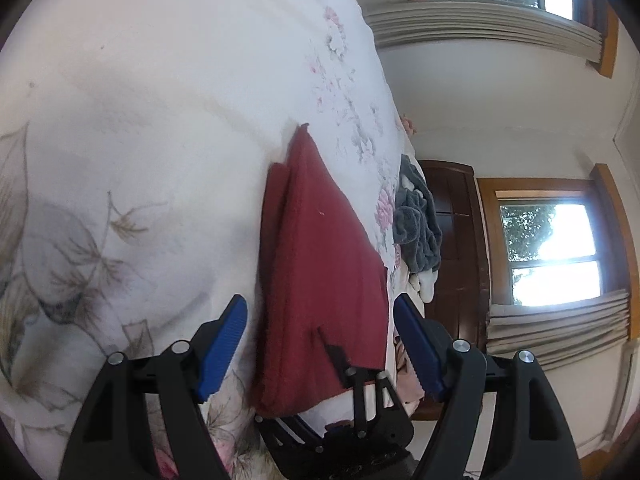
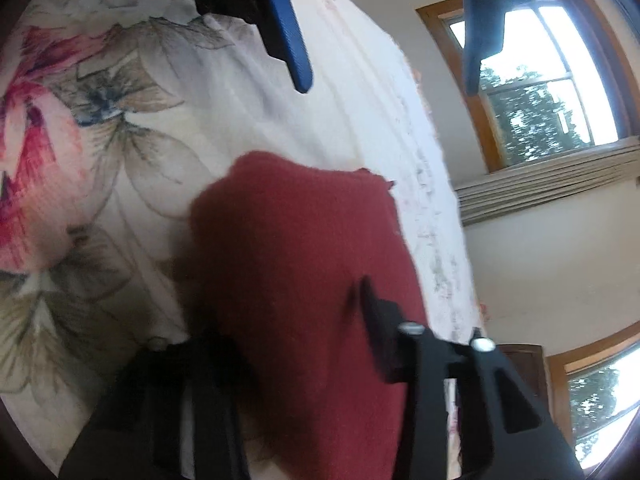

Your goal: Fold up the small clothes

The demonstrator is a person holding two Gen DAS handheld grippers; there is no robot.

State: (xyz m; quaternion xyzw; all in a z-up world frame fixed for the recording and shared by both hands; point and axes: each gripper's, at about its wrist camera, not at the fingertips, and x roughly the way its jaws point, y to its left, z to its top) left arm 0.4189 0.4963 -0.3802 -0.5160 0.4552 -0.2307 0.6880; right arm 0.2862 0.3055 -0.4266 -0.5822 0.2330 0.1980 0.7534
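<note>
Bedspread (image 1: 140, 140), white with a floral print, fills the field beneath and ahead of both tools. Red knit garment (image 1: 320, 264), partly folded with a doubled layer along one edge, lies between the widely spread blue pads of the left gripper (image 1: 320, 344), which holds nothing. It drapes over the right gripper (image 2: 320, 360), hiding the fingers, so whether that tool grips cannot be told. Judged soft, light and limp, with a fuzzy, non-slippery nap, the garment should sag when lifted; a pinch at a corner or on the doubled edge nearest the pads looks best. Grey cloth (image 1: 418, 220) lies beyond.
</note>
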